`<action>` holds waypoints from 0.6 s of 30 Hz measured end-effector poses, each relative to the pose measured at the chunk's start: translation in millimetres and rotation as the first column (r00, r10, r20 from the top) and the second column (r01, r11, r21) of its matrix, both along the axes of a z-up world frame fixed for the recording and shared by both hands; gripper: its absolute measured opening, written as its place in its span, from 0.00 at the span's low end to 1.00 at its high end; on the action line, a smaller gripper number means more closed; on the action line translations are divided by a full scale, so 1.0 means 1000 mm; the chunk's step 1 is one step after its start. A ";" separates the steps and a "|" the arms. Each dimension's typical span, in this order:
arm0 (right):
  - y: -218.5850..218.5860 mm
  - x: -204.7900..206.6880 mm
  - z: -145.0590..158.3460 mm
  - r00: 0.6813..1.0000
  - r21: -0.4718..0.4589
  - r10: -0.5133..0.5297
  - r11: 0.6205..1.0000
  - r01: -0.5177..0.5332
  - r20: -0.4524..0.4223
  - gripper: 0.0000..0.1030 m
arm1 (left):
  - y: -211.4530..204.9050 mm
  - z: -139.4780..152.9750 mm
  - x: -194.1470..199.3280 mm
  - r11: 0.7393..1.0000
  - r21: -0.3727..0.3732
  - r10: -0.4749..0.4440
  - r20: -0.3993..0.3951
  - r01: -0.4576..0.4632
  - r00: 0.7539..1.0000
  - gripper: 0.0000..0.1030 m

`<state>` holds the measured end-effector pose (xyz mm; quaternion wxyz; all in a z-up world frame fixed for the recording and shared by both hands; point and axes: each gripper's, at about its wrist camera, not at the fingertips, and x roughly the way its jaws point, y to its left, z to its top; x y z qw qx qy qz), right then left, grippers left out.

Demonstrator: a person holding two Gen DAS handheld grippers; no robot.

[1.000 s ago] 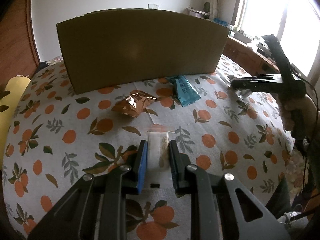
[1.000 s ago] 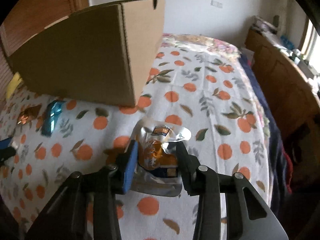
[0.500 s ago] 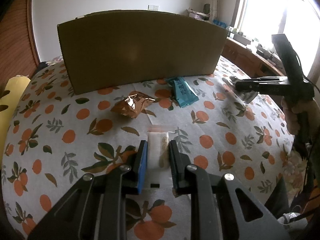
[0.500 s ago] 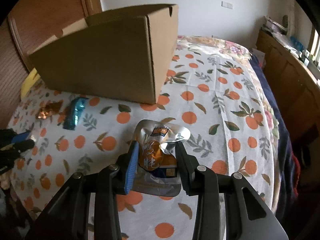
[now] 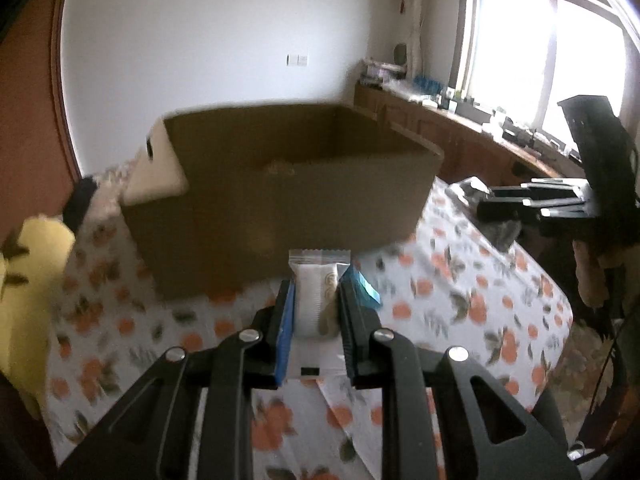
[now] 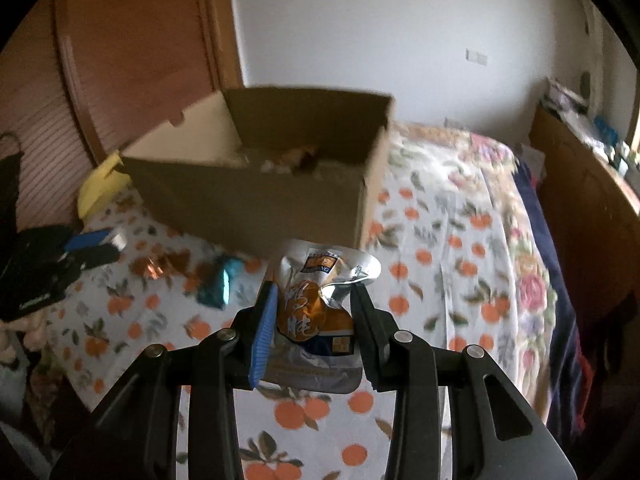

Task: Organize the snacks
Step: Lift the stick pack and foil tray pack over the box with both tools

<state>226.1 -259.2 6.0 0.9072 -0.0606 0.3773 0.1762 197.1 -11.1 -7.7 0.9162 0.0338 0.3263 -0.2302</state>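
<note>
My left gripper (image 5: 316, 292) is shut on a white snack packet (image 5: 318, 294) and holds it up in the air in front of the open cardboard box (image 5: 280, 200). My right gripper (image 6: 314, 294) is shut on a silver and orange snack pouch (image 6: 320, 304), also lifted, facing the box (image 6: 256, 196). Several snacks lie inside the box. A teal packet (image 6: 218, 284) and a brown foil packet (image 6: 154, 266) lie on the cloth by the box. The right gripper shows at the right of the left wrist view (image 5: 472, 194).
The orange-print cloth (image 6: 432, 240) covers the bed. A yellow cushion (image 5: 24, 280) lies at the left. A wooden cabinet (image 5: 460, 140) with clutter runs under the window. A wooden wardrobe (image 6: 132, 52) stands behind the box.
Both grippers have risen with their snacks, so the box's open top now shows. The left gripper lifted the white packet off the cloth and moved toward the box.
</note>
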 end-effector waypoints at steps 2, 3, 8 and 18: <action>0.009 0.006 0.015 0.999 -0.009 0.022 1.000 -0.022 0.033 0.36 | -0.001 0.014 0.009 1.000 0.001 0.000 0.032 0.000 1.000 0.19; 0.011 0.008 0.019 0.999 -0.010 0.027 1.000 -0.026 0.042 0.36 | -0.002 0.022 0.015 1.000 0.002 0.000 0.048 0.000 0.999 0.19; 0.025 0.029 0.042 0.995 -0.013 0.053 0.999 -0.052 0.088 0.36 | -0.003 0.045 0.043 1.000 -0.005 -0.003 0.086 0.003 0.996 0.19; 0.059 0.080 0.051 0.991 0.000 0.074 0.997 -0.075 0.109 0.36 | -0.003 0.050 0.094 1.000 0.009 0.015 0.094 -0.016 0.995 0.19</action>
